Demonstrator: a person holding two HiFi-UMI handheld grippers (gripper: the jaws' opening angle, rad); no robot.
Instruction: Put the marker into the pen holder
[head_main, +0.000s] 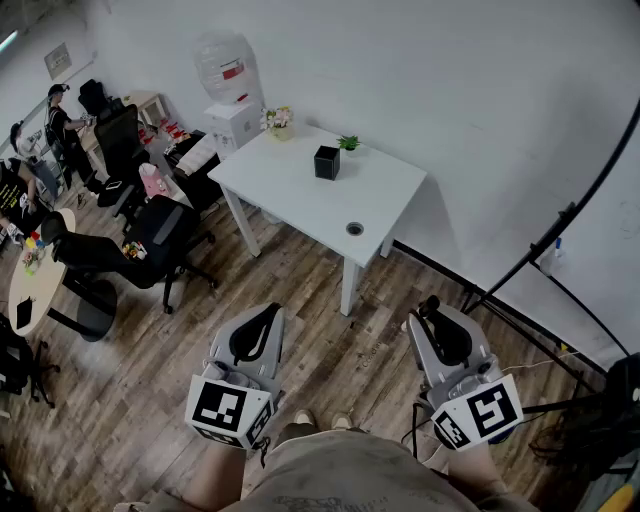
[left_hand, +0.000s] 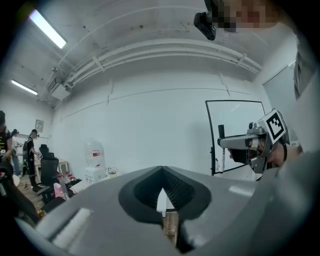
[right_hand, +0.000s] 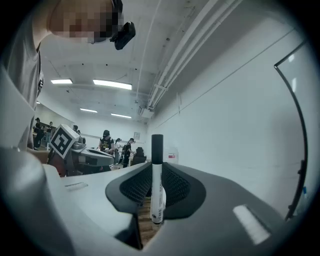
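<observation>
White marker (right_hand: 157, 181) upright, pinched between right gripper (right_hand: 156, 189) fingers (right_hand: 131, 188).

the head camera sat high above and well back from the white table (head_main: 320, 190), facing forward and steeply down, with the left gripper (head_main: 258, 320) and right gripper (head_main: 432, 312) close below it. each gripper camera rode just behind its own jaws, tilted upward, with the wall behind the table in view. all three views shared the people (head_main: 60, 125) beyond the table's left end. each gripper view also caught the other gripper.
</observation>
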